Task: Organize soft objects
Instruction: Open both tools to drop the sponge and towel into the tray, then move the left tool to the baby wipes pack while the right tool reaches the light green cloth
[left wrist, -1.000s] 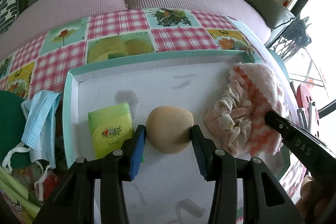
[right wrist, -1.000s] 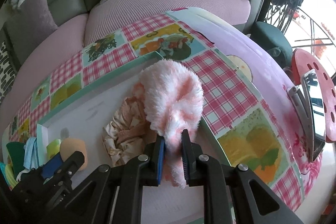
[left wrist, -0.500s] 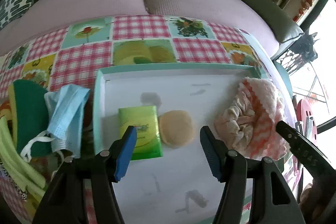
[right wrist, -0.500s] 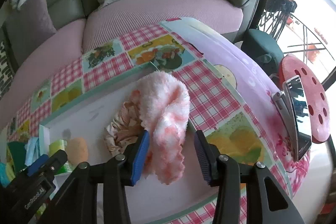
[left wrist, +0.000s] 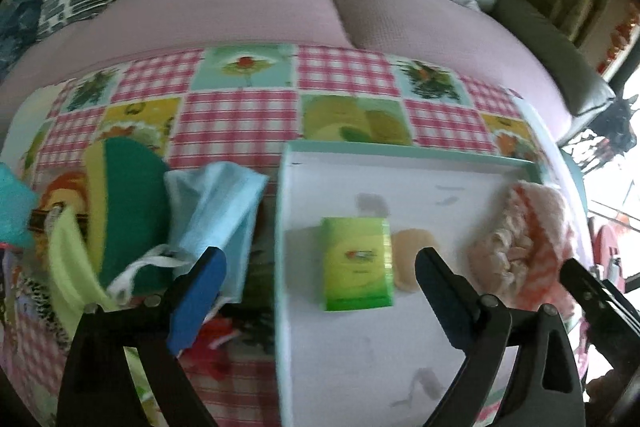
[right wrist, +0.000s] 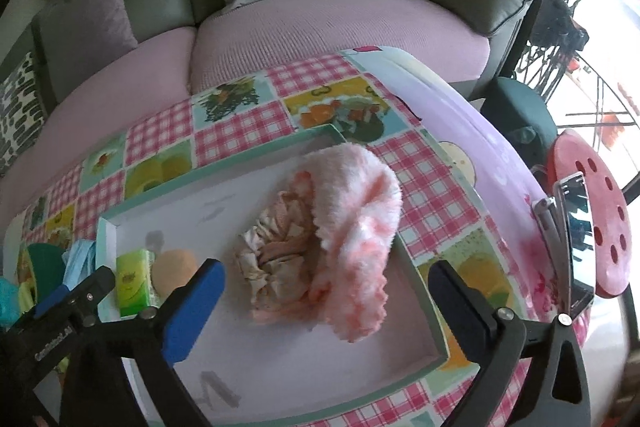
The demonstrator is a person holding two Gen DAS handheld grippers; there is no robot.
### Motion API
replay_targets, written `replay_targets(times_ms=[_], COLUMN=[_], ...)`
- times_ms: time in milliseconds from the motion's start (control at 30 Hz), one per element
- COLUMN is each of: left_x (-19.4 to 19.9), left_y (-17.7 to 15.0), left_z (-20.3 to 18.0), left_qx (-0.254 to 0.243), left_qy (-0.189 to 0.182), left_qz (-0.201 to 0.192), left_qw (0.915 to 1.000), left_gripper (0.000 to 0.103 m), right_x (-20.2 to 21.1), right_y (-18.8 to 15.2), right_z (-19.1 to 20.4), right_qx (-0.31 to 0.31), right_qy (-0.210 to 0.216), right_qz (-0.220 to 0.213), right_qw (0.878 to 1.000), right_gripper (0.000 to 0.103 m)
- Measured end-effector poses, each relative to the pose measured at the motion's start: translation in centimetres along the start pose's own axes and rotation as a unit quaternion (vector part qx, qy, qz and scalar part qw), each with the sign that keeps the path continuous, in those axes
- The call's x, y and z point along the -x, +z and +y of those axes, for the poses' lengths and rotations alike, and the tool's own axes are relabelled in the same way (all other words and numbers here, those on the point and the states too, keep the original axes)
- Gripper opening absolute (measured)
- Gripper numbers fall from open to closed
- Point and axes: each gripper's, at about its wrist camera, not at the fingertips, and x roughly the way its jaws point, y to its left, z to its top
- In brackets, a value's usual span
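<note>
Soft stuff is mostly sitting in the white tray (right wrist: 280,359) with the teal rim: a fluffy pink-and-white sock (right wrist: 356,227) draped along the right side, partly over the rim, with a crumpled beige scrunchie (right wrist: 276,255) pressed right up against it on its left. Over toward the tray's left end there's a green tissue pack (left wrist: 356,269) lying flat, and a round peach sponge (left wrist: 412,255) just beside it, pretty much touching. Outside the tray on the left, a light blue face mask (left wrist: 216,211) is flopped on the checkered tablecloth (left wrist: 240,111), half over a green-and-yellow scouring pad (left wrist: 128,203), with some more blurry clutter around that I can't really make out. Left gripper (left wrist: 316,285) is spread wide with nothing in it, hanging over the tray's left edge. Right gripper (right wrist: 326,297) is also wide apart and empty, hovering near the sock and scrunchie. Pink couch (right wrist: 320,27) sits behind the table.
</note>
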Motion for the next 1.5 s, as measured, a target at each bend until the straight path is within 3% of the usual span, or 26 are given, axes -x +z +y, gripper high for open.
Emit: replay_targets(times_ms=[433,633,867,1133,1500], left_x=[3.5,6.1,9.6,11.2,13.0], left_y=[0.5,0.5,0.4,-1.4,-3.6], left_z=[2.0,4.3,11.1,18.6,25.4], left_qx=[0.021,0.027,0.063,0.127,0.185], left_qy=[0.006,0.014,0.063,0.123,0.163], left_qz=[-0.04,-0.057,-0.083,-0.071,-0.067], left_qw=[0.999,0.9979,0.9926,0.9816,0.9668], left_gripper=[0.096,0.096,0.096,0.096,0.096], right_x=[0.9,2.2,3.6,4.4,5.8], right_y=[0.1,-0.2,-1.1,-3.1,-6.2], right_z=[1.6,3.9,8.0,13.6,20.5], right_qx=[0.014,0.029,0.065,0.125,0.185], right_qy=[0.004,0.04,0.073,0.11,0.159], right_qz=[-0.011,-0.021,-0.032,-0.027,-0.021], right_qw=[1.0,0.999,0.995,0.986,0.97], right_gripper=[0.103,0.103,0.103,0.103,0.103])
